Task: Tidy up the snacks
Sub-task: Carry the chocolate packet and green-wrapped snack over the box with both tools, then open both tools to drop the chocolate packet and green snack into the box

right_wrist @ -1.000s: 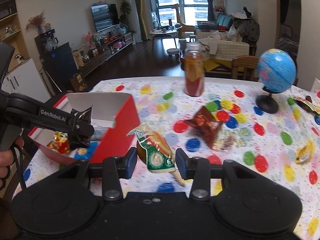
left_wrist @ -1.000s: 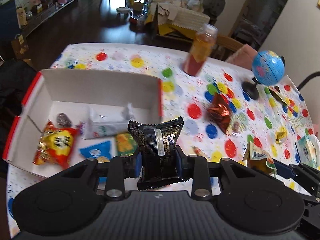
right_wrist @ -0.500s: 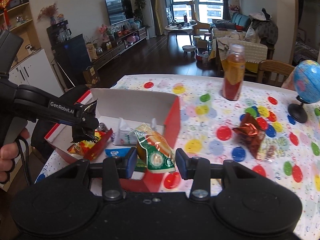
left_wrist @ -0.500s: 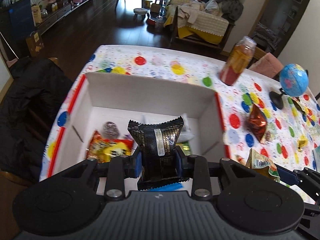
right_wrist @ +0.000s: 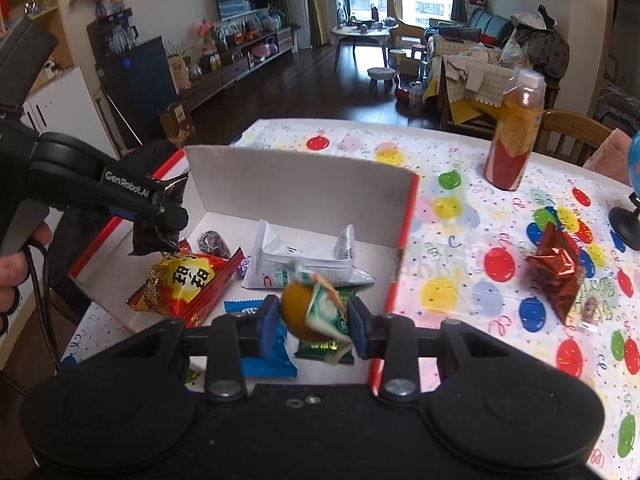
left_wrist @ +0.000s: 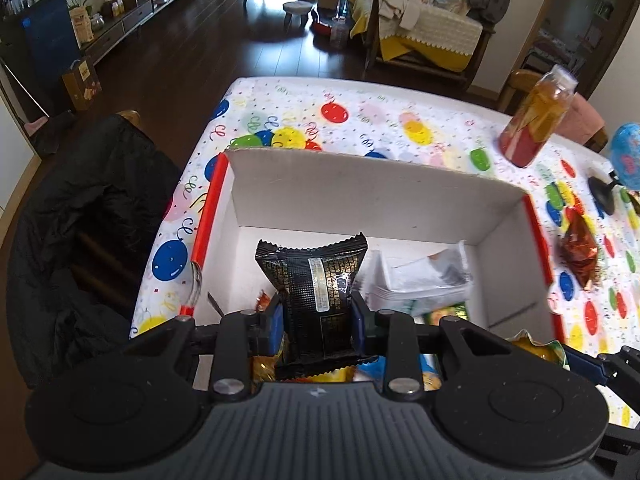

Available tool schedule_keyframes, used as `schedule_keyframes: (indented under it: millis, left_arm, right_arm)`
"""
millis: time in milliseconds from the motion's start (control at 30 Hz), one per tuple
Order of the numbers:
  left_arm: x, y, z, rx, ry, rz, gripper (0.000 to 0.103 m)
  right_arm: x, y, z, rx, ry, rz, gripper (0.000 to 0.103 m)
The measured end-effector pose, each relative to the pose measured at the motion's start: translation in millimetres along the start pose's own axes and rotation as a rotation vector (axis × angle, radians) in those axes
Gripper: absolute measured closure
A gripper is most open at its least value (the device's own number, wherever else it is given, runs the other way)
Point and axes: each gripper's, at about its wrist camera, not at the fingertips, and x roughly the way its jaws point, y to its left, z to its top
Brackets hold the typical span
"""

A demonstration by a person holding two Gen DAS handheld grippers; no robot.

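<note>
A white cardboard box with red edges (left_wrist: 360, 192) (right_wrist: 304, 188) sits on the balloon-print table. My left gripper (left_wrist: 318, 322) is shut on a black snack packet (left_wrist: 316, 284) and holds it above the box's left part; it also shows in the right wrist view (right_wrist: 160, 216). My right gripper (right_wrist: 312, 320) is shut on a green and orange snack packet (right_wrist: 312, 308) above the box's near right corner. In the box lie a yellow-red bag (right_wrist: 180, 280), a white pouch (right_wrist: 296, 264), a blue packet (right_wrist: 264, 356) and a green packet (right_wrist: 324, 344).
A red foil snack (right_wrist: 560, 272) (left_wrist: 578, 252) lies on the table right of the box. An orange drink bottle (right_wrist: 514, 132) (left_wrist: 536, 120) stands at the back. A globe's black base (right_wrist: 626, 224) is at far right. A dark jacket on a chair (left_wrist: 80, 220) is left of the table.
Both grippers have moved left with their packets, from over the table to above the box. Both stayed shut on their packets.
</note>
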Motion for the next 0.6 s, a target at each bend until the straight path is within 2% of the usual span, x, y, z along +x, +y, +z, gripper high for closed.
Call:
schedule_keyframes:
  millis: [367,600]
  left_arm:
    - [35,10,5,0.028,0.052,0.016,0.071]
    - [44,9,0,0.047,0.073,0.026,0.071]
  right_arm:
    - [32,8,-3,-0.006,0.075,-0.024,0.069]
    - [33,11,-7,-0.009,0.082,-0.029,0.069]
